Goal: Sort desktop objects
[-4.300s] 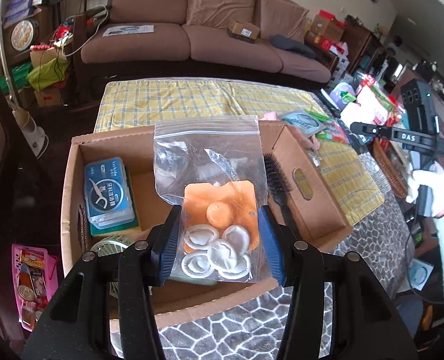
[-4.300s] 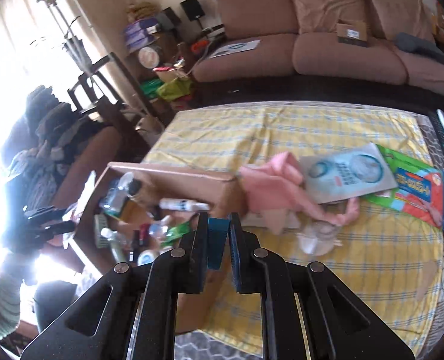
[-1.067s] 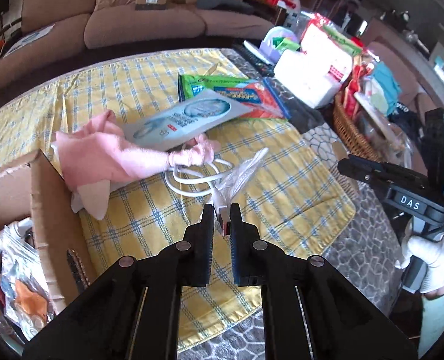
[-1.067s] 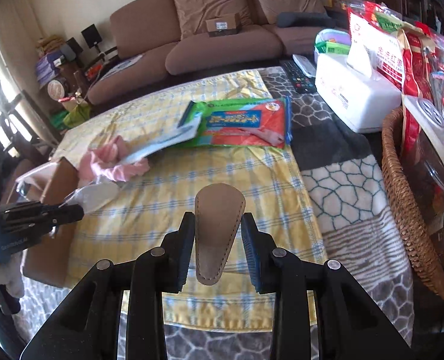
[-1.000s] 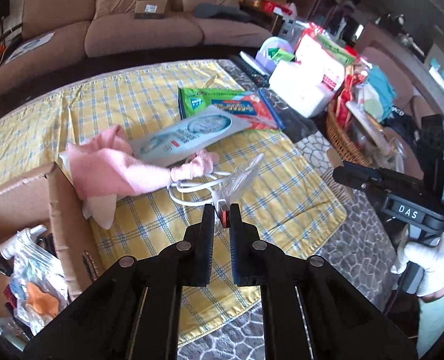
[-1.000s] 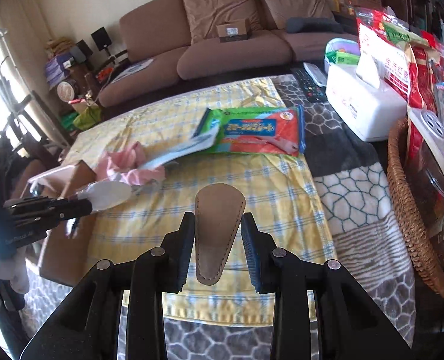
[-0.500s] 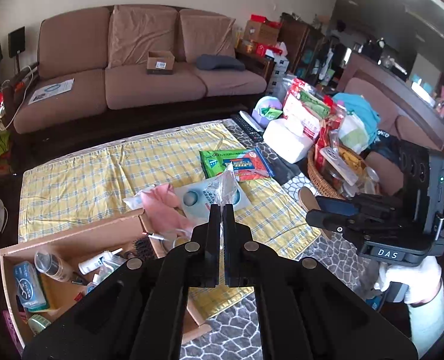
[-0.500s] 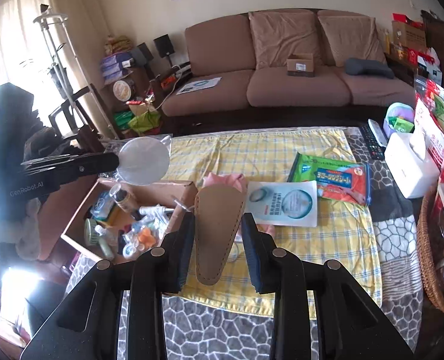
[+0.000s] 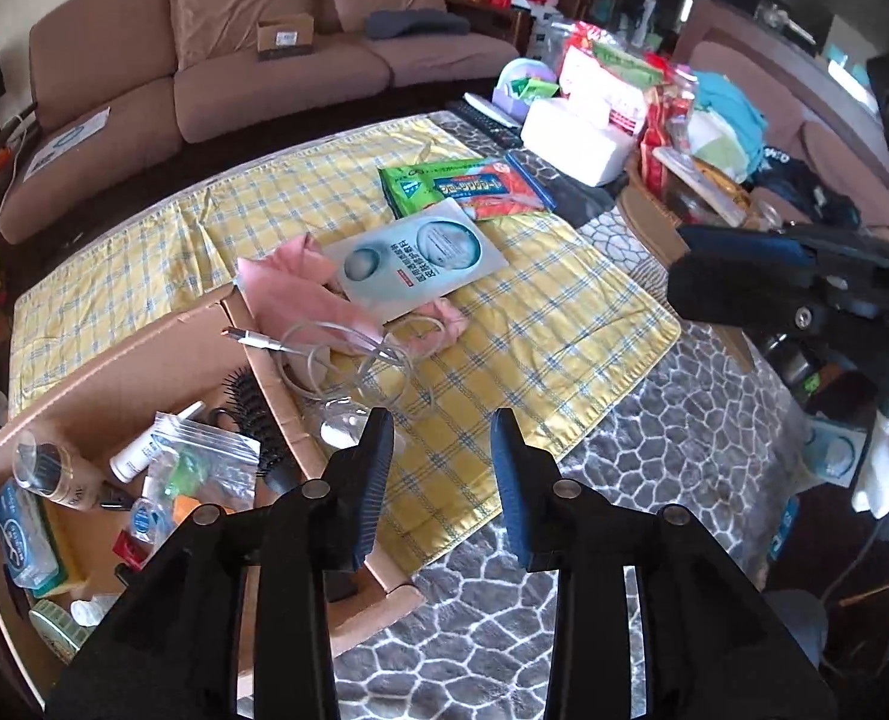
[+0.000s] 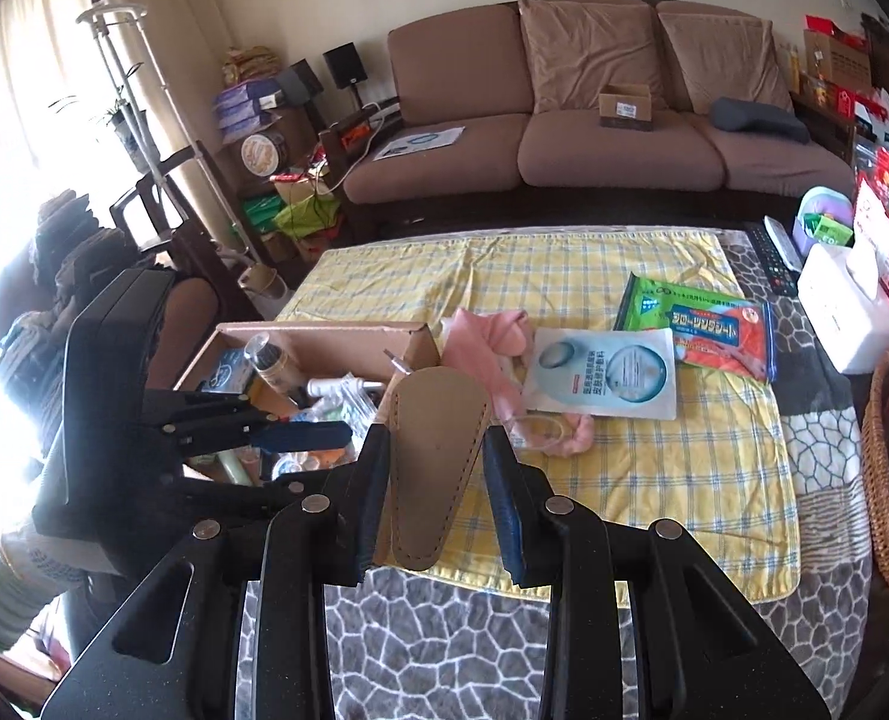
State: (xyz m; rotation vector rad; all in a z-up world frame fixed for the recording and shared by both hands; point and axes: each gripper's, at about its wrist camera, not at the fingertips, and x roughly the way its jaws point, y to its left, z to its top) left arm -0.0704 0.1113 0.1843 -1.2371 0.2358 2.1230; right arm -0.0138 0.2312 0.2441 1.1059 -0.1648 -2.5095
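The brown leather case [image 10: 438,468] is held between the 2 fingers of the right gripper [image 10: 435,483]. It stands up with its round end on top, and both blue pads press on its sides. It hangs in the air above the near edge of the yellow checked cloth [image 10: 714,468].

The left gripper [image 9: 442,468] holds nothing. Its jaws are opening, with just air between them. It hangs over the near right corner of the cardboard box [image 9: 144,360].

A white cable [image 9: 348,354] in a thin clear bag lies half over the right wall of the box and half on the cloth. Its plug end pokes out over the box.

Inside the box are a black hairbrush [image 9: 252,414], a small white bottle [image 9: 150,444], a zip bag [image 9: 204,468] and a blue pack [image 9: 24,534].

On the cloth, just beside the box, lies a pink cloth [image 9: 300,294]. A pale blue face mask packet [image 9: 420,264] rests partly on it. Behind that lies a green and red pack [image 9: 468,186].

A white tissue box [image 10: 846,306] sits well off to the right, and a brown sofa [image 10: 594,138] stands behind the table.
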